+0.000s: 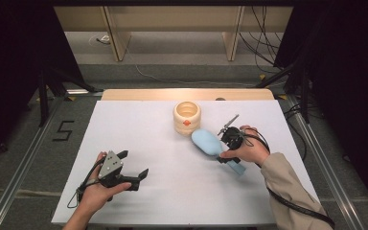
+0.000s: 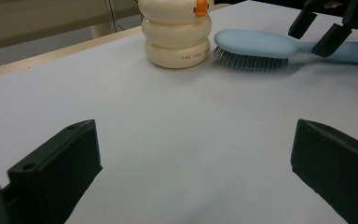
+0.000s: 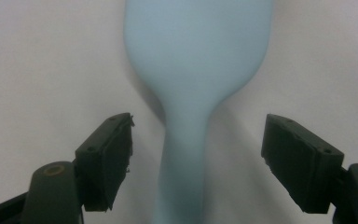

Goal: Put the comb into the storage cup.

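A light blue hairbrush (image 1: 210,143) lies bristles down on the white table (image 1: 148,143), just right of a cream ringed holder (image 1: 187,117) with an orange dot. My right gripper (image 1: 227,146) hovers over the brush's handle, open, one jaw on each side of the neck (image 3: 186,140) without touching it. From the left gripper view, the brush (image 2: 261,46) and holder (image 2: 177,35) lie far ahead, and the right gripper's jaws hang above the handle. My left gripper (image 1: 133,165) rests open near the table's front left, nothing between its jaws (image 2: 191,158).
The table's wooden far edge (image 1: 187,94) runs behind the holder. Black tripod legs (image 1: 43,91) and cables stand on the floor to both sides. Bare white surface (image 1: 172,182) spreads between the two grippers.
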### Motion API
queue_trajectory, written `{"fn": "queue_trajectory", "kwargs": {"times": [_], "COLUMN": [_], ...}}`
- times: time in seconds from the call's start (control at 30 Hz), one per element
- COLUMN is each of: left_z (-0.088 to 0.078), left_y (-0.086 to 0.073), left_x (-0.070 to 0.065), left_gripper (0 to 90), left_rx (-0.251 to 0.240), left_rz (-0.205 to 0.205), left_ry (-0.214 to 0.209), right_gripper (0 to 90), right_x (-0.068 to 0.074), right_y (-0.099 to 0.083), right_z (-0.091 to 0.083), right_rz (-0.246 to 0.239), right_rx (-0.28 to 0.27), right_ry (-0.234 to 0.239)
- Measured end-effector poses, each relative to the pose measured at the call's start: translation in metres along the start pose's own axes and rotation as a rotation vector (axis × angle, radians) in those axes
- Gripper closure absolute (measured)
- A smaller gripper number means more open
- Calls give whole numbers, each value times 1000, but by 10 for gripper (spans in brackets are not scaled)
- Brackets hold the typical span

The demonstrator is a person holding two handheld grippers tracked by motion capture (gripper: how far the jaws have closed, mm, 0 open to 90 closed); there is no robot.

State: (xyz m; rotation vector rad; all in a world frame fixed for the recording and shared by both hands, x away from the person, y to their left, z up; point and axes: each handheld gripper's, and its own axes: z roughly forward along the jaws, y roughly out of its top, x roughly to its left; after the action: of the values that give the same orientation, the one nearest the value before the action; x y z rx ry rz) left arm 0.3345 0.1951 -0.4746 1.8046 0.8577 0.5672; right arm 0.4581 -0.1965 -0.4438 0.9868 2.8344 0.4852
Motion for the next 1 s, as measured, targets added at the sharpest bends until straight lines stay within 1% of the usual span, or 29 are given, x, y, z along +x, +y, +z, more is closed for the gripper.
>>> {"fn": "queue_trajectory", "kwargs": {"times": [0.23,0.3,0.33,0.5,0.53,0.6,0.67,0.73,0.8,0.87,1.0], "left_z": [1,1,1,1,0,0,1,1,1,1,1], "left_y": [1,1,0,1,1,0,0,0,0,0,0], "left_x": [0,0,-1,0,0,0,0,-1,-1,-1,-1], "left_gripper": [8,8,8,8,8,8,8,8,8,8,8], "left_rx": [-1,0,1,-2,-2,-1,0,1,1,1,1], "left_rz": [-1,-1,-1,-1,1,0,0,0,1,-2,0], "left_ry": [-3,-3,-3,1,1,0,-2,-4,-3,-4,-5], "right_gripper": [263,274,282,285,286,293,296,298,320,321,330], "right_x": [-1,-1,0,0,-1,0,0,0,1,2,3], "right_y": [1,2,3,6,6,7,8,9,10,10,12], "right_z": [-1,-1,-1,-2,-2,0,2,3,4,6,9], "right_rz": [1,-6,5,7,1,8,-4,-4,2,-5,-2], "right_rx": [11,26,27,29,38,36,52,58,69,79,96], "right_ry": [-4,-2,1,-3,-7,-2,-4,-5,-5,-1,6]}}
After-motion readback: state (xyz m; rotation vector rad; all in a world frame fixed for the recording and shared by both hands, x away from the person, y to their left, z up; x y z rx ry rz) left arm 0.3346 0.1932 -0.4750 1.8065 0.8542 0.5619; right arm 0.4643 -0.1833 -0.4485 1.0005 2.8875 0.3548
